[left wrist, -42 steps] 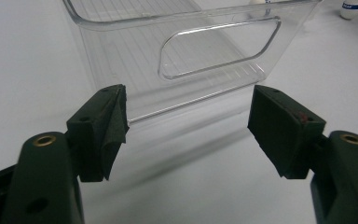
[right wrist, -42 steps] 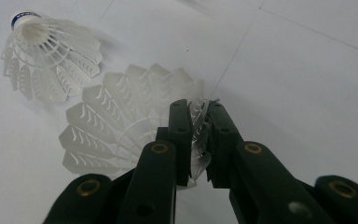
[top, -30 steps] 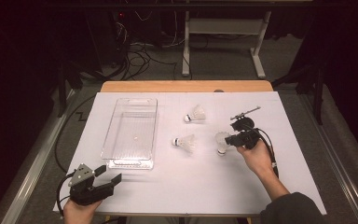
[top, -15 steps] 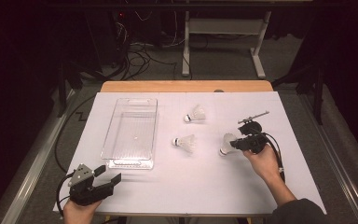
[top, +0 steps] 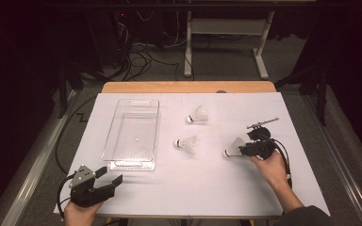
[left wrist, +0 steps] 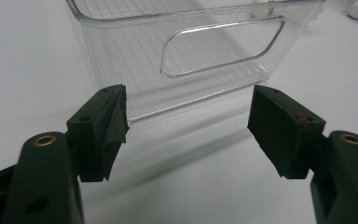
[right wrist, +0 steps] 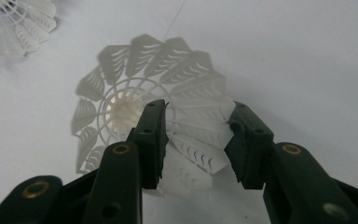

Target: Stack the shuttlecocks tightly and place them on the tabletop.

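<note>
Three white shuttlecocks lie on the white tabletop (top: pixel 193 188). My right gripper (top: pixel 242 149) is shut on the shuttlecock (top: pixel 234 148) at the right, cork pointing left. In the right gripper view my gripper (right wrist: pixel 198 135) pinches the feather skirt of that shuttlecock (right wrist: pixel 144 70), one jaw inside the cone and one outside. Two more lie free: a far shuttlecock (top: pixel 198 115) and a middle shuttlecock (top: pixel 187 143). A clear plastic bin (top: pixel 131 101) stands empty at the left. My left gripper (top: pixel 111 175) is open just short of the bin's near end (left wrist: pixel 219 51), jaws wide (left wrist: pixel 189 126).
A bare wooden strip (top: pixel 188 87) runs along the table's far edge. Beyond it are a dark floor with cables (top: pixel 136 52) and a white stand's legs (top: pixel 259 47). Another shuttlecock (right wrist: pixel 18 23) shows at the top left of the right gripper view.
My right gripper has drawn back toward the near right, taking the shuttlecock with it. The left gripper and the other two shuttlecocks have stayed put.
</note>
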### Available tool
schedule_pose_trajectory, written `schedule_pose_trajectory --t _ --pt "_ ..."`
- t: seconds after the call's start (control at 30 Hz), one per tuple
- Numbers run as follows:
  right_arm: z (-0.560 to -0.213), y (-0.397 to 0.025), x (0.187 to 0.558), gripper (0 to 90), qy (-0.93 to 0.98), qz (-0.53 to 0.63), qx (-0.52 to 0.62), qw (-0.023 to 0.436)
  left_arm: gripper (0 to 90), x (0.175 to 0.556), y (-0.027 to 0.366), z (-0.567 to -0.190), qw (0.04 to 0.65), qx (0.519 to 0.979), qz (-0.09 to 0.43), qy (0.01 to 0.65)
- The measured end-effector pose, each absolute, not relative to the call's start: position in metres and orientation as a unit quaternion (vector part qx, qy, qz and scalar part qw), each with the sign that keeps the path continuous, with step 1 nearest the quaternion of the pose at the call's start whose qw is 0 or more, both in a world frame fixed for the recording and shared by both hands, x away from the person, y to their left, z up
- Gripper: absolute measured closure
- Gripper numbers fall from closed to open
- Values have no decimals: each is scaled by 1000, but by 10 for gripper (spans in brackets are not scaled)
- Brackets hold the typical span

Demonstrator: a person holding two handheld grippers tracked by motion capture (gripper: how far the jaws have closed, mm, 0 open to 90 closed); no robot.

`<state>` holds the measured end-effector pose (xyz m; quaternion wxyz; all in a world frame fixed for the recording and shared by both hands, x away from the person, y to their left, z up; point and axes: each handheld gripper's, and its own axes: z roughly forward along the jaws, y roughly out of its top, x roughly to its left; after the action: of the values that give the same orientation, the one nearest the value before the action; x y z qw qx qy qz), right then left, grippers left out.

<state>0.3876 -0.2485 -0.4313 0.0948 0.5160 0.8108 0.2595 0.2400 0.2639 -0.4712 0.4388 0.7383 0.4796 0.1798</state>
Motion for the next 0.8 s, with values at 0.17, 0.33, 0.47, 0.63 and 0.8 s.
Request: schedule_pose_trajectory --t 0.17,0.33,0.47,0.63,0.8 --pt "-436 -253 386 583 807 263 521 88 294 239 264 -471 442 740 176 475" --pt "-438 -254 384 567 807 268 519 89 294 240 265 -471 444 737 174 478" --pt "-439 -257 385 534 806 269 521 85 294 240 264 -471 441 740 175 476" --pt "-440 -261 385 512 801 271 527 86 294 240 264 -471 442 739 173 477" --pt "-439 -263 386 472 797 271 532 89 294 240 264 -471 442 739 174 477"
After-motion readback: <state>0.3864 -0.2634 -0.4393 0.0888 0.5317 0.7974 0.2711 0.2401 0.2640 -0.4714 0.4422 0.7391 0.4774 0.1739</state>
